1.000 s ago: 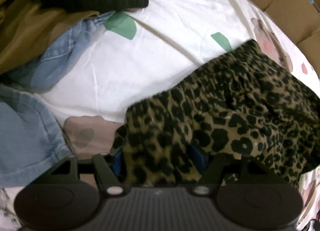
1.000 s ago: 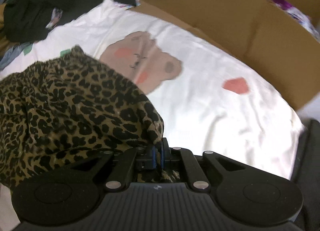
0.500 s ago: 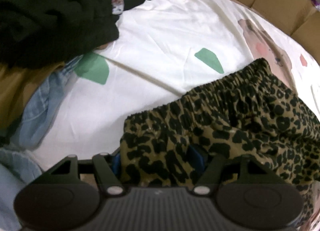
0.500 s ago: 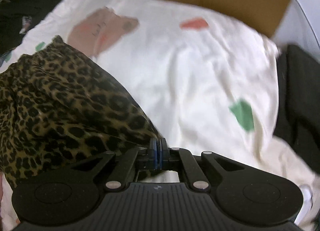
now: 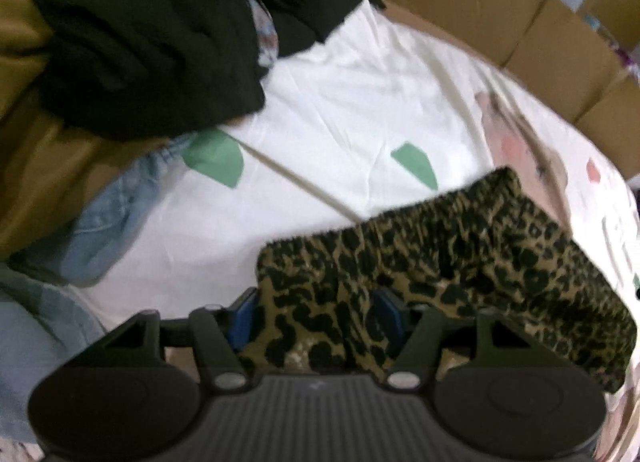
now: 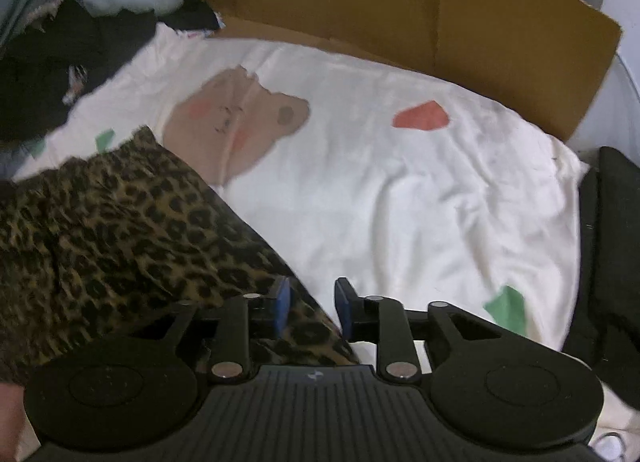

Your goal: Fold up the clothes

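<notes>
Right fingers (image 6: 282, 300) newly off leopard garment (image 6: 120, 229)

The leopard garment (image 5: 460, 262) lies on the bed sheet (image 5: 340, 109). In the left wrist view, a heap of clothes (image 5: 132, 45) sits to its upper left, overlapping the sheet's edge. Cardboard boxes (image 6: 400, 5) stand behind the sheet. A dark cloth (image 6: 612, 246) lies off the sheet's right edge.
</notes>
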The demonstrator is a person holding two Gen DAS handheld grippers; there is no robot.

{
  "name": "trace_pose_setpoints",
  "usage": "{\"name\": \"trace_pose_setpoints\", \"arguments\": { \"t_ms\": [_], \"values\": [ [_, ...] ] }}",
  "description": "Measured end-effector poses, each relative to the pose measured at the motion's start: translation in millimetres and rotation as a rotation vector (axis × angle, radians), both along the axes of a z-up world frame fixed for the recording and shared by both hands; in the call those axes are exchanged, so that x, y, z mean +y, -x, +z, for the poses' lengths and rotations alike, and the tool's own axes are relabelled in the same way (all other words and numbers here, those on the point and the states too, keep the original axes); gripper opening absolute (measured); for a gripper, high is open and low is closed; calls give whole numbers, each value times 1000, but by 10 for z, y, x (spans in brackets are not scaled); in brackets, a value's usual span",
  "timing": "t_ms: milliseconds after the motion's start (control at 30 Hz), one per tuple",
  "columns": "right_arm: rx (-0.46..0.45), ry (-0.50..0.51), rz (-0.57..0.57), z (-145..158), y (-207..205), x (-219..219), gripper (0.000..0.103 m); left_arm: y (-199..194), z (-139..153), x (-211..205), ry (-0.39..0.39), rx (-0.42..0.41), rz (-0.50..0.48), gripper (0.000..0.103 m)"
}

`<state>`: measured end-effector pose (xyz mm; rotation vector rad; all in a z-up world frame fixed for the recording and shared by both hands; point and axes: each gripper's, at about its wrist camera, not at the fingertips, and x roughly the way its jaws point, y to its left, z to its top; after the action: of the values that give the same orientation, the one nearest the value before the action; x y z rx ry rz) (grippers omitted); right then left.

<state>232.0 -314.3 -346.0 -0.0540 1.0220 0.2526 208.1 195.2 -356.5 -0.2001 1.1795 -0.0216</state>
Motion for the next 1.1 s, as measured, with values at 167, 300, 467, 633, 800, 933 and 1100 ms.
{"name": "trace_pose_setpoints", "arguments": {
  "t_ms": [167,300,467,633,800,933,1100],
  "values": [
    [-2,-29,21,-39,-102,233,41,-52,0,131,2,-15,39,61],
    [53,-59,34,-144,-213,498,44,-105,-166,227,31,14,77,56],
    [15,-59,152,-205,-343,896,44,-93,-327,236,34,35,75,56],
    [-1,-69,229,-315,-522,1177,46,-66,-406,215,43,57,66,50],
    [-55,-69,294,-391,-739,1447,46,-58,-417,155,55,55,31,34],
    [-100,-65,313,-428,-955,1627,46,-25,-443,137,55,52,25,32],
    [-65,-53,372,-587,-1242,1816,46,25,-457,115,56,44,23,24]
  ]
}}
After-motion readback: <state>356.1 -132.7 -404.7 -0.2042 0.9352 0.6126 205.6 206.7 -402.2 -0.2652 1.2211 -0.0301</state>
